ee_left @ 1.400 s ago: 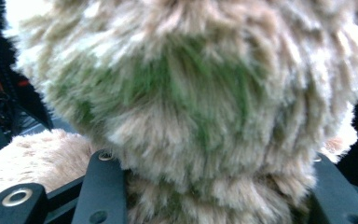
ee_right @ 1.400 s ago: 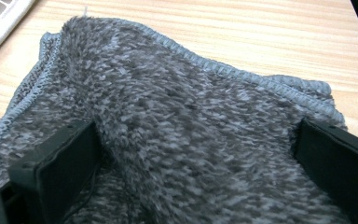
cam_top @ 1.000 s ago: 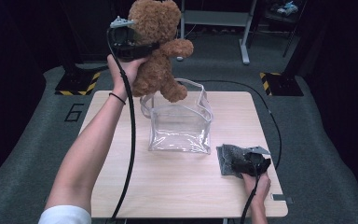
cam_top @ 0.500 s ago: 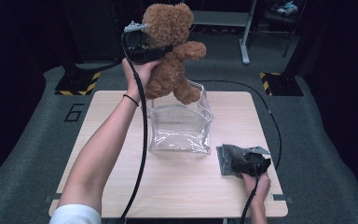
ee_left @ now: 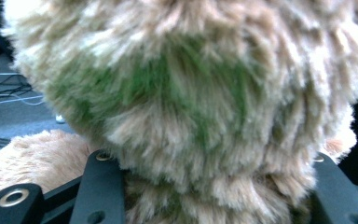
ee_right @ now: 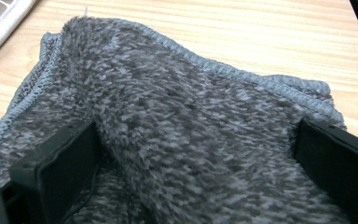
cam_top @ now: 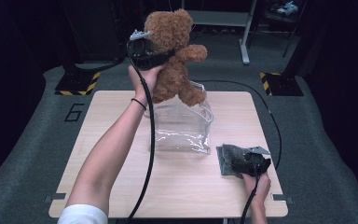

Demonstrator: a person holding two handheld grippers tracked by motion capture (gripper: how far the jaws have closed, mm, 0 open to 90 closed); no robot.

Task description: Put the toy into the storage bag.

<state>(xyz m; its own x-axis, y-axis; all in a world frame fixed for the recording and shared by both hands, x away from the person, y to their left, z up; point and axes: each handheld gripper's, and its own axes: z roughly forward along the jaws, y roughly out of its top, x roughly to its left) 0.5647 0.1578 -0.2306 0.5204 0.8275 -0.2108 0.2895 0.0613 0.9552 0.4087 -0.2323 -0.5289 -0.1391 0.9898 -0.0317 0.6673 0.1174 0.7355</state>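
The teddy bear [cam_top: 175, 56] hung above the back rim of the clear bag [cam_top: 179, 126] on the table [cam_top: 102, 177], its feet just over the opening. The risk, as I judged it: the bear looked wider than that soft mouth, so a foot could catch the rim, fold the wall in, or tip the bag over, since nothing was bracing it. The grip sat high, around the neck, so the heavy body could swing and miss the opening.

The left gripper [cam_top: 156, 53] was clenched on the bear, both jaws buried in fur in the left gripper view [ee_left: 182, 116]. That forearm reached up and forward from the table's near edge, wrist bent, gripper held about level.

The right gripper [cam_top: 247, 163] lay low at the near right corner, jaws spread on either side of a raised fold in the grey cloth [ee_right: 191, 140], not pinching it. If that hand stayed there, the bag got no support.
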